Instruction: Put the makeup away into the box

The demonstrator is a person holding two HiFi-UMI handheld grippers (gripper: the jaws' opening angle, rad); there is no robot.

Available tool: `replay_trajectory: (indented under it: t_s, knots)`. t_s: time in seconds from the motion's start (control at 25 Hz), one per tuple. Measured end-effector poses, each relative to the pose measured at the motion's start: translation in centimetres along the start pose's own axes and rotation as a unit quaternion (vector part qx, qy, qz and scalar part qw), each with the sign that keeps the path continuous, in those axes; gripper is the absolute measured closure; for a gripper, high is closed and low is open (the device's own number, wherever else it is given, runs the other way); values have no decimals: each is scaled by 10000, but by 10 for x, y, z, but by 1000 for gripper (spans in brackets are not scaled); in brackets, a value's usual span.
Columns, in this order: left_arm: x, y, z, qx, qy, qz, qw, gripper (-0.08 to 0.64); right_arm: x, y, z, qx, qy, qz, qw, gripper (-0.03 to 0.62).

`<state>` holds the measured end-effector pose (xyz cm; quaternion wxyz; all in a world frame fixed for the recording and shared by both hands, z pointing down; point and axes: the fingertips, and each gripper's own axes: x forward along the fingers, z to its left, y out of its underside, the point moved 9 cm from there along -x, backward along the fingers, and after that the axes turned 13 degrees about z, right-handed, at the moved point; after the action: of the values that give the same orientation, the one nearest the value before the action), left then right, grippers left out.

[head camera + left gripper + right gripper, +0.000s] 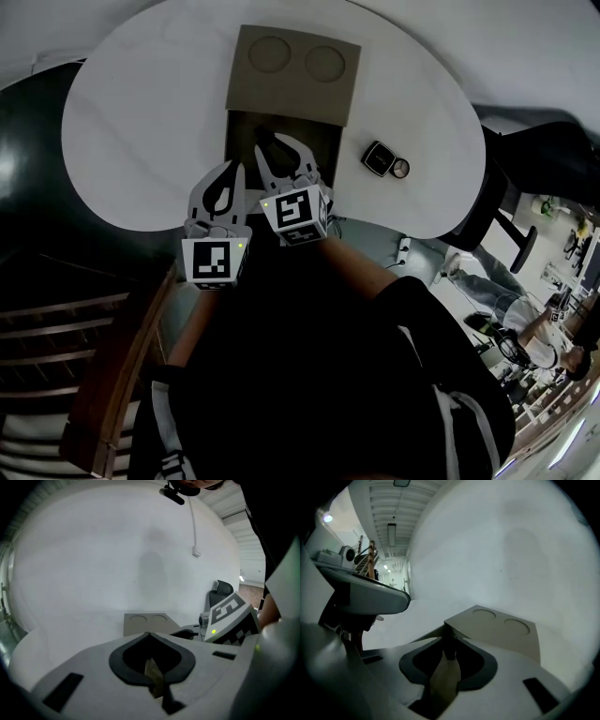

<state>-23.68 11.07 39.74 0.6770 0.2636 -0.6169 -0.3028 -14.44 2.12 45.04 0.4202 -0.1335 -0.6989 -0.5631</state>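
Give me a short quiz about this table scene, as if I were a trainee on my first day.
1. True or false: the lid of the box is shut.
2. How many round marks show on the lid? A) one B) two C) four
3. What lies on the table outside the box, to its right in the head view?

Key:
1. False: the lid lies folded back and the box is open.
2. B.
3. A black compact and a small round item beside it.
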Motion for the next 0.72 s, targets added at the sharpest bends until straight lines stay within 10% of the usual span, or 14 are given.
replay_trajectory:
  t_s: [0.72]
  knots:
    - [-1,9,-7,47,14,-135,9999,552,36,32,7,38,-193,1311,9912,478]
